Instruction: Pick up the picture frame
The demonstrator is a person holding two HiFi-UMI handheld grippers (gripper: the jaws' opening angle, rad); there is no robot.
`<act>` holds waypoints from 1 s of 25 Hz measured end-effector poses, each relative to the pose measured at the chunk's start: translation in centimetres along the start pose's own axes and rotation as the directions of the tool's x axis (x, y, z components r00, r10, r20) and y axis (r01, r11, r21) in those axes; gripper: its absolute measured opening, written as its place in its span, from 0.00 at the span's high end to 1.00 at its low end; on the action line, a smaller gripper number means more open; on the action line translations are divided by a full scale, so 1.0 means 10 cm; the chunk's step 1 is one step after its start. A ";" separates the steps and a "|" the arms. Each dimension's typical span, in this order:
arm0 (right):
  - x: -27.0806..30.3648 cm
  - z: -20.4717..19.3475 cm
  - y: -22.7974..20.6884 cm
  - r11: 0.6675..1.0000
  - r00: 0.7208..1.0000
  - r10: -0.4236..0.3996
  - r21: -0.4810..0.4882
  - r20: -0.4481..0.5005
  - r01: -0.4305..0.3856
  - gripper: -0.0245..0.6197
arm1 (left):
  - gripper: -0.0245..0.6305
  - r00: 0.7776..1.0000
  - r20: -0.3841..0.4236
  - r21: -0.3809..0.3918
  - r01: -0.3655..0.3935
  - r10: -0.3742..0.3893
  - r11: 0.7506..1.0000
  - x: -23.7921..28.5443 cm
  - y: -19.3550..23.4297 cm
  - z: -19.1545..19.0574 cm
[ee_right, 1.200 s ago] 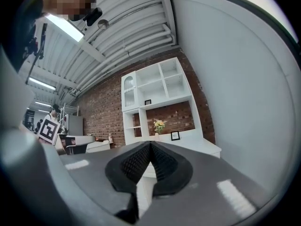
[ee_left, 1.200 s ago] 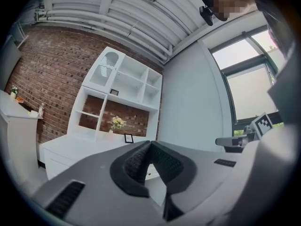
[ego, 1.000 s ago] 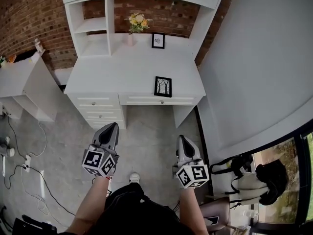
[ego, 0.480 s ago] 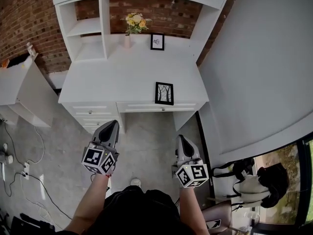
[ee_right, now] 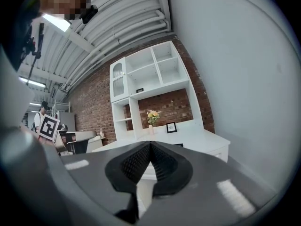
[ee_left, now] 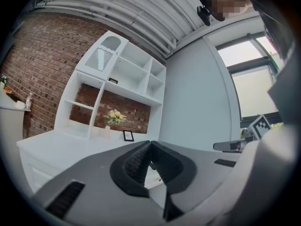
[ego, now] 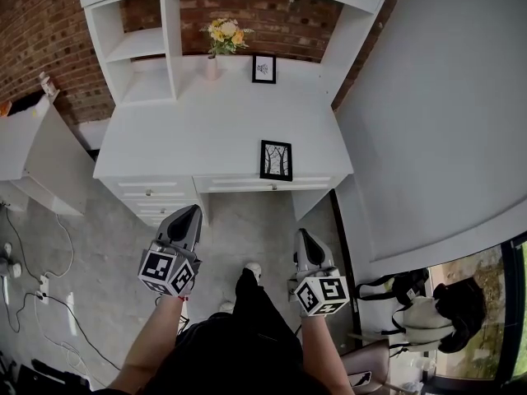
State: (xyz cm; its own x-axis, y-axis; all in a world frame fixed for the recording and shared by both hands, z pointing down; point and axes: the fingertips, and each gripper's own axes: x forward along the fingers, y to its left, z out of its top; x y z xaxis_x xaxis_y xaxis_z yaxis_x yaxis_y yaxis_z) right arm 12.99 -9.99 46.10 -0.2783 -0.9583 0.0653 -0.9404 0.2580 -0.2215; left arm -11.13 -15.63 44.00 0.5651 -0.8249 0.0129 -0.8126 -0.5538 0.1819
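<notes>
Left hand-held gripper (ego: 193, 212): jaws together, nothing between them; held over floor, short of white worktop (ego: 206, 130).
Right hand-held gripper (ego: 301, 235): jaws together, empty; beside left one, well apart from it.
Picture frame (ego: 276, 160): black, tree print, upright at worktop front edge; ahead of right hand-held gripper, slightly to its left, well apart, untouched.
Smaller frame (ego: 264, 68), flower vase (ego: 221, 44): back of worktop, far beyond both hand-held grippers.

Desk (ego: 216, 128) smooth matt white; wall (ego: 43, 30) rough red brick; floor (ego: 107, 249) matt grey.
</notes>
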 end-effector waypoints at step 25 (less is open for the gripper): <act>1.16 -0.59 -0.50 0.992 0.983 0.062 0.119 -0.175 -0.041 0.96 | 0.96 0.997 -0.072 -0.053 0.004 -0.008 0.999 1.06 0.18 -0.47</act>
State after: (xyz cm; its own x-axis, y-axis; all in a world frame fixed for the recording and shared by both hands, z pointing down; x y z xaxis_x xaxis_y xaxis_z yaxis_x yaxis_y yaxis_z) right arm 13.31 -21.71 53.72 -0.3657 -0.9042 0.2205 -0.8982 0.2809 -0.3381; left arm -5.97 -24.87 49.08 0.5806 -0.8101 0.0817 -0.8013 -0.5507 0.2339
